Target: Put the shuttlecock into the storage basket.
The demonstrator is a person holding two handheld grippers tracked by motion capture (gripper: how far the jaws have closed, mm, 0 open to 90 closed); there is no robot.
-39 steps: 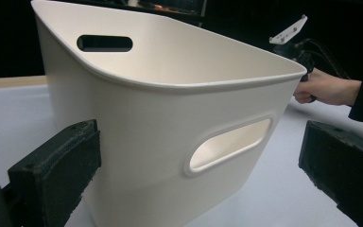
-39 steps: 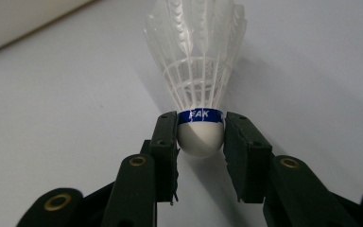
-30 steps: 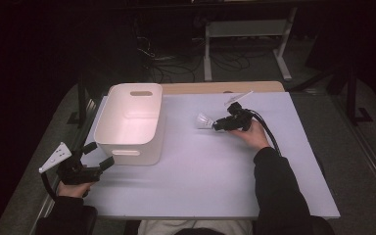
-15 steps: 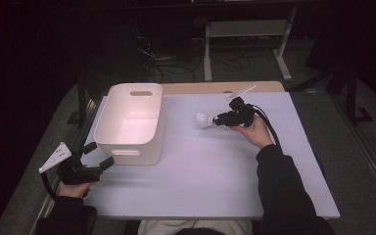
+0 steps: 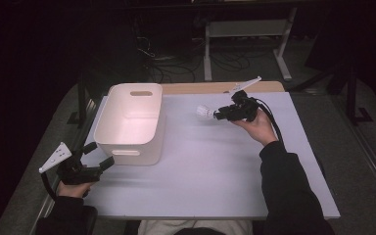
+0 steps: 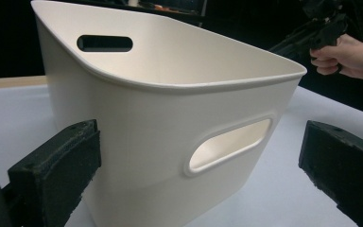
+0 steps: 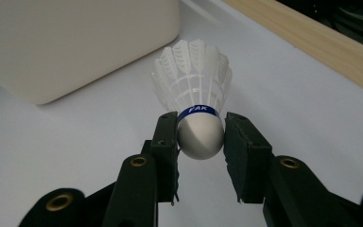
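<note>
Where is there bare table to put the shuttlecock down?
The widest bare patch of table lies between the white bin and the right forearm. The shuttlecock, clamped in the right gripper, hangs above it. Tightest spot: the near left corner, where the left gripper faces the bin.

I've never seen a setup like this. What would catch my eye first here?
Probably the white shuttlecock, pinched by its round cork between the black jaws of the right gripper, held above the pale table. Next, the big cream tub with handle slots, standing at the table's left side. The left gripper sits open just in front of it.
</note>
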